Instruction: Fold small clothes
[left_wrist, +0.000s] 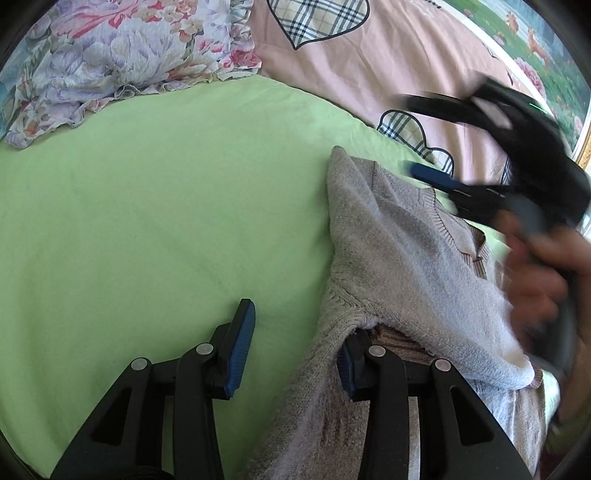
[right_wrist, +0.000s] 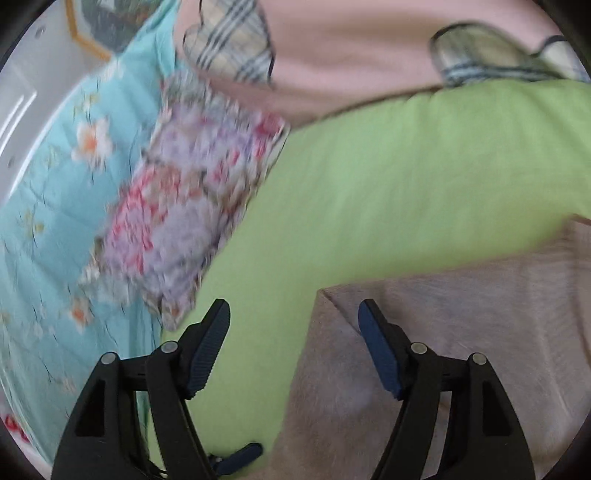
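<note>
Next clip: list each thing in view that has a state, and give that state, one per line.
Left tongs: open, one finger on the sweater, nothing gripped.
Right tongs: open, above the sweater's edge, motion-blurred.
Grey sweater: rumpled, partly folded over itself, on the green sheet.
Green sheet: spread flat, mostly smooth.
Floral pillow: lying at the sheet's far edge.
Pink blanket: spread, with plaid patches.

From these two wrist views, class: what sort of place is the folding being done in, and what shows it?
Most likely a bedroom, with the work done on a bed: a smooth light-green bedsheet, a frilled floral-print pillow at its head, and a pink quilt with plaid heart patches beside it.
</note>
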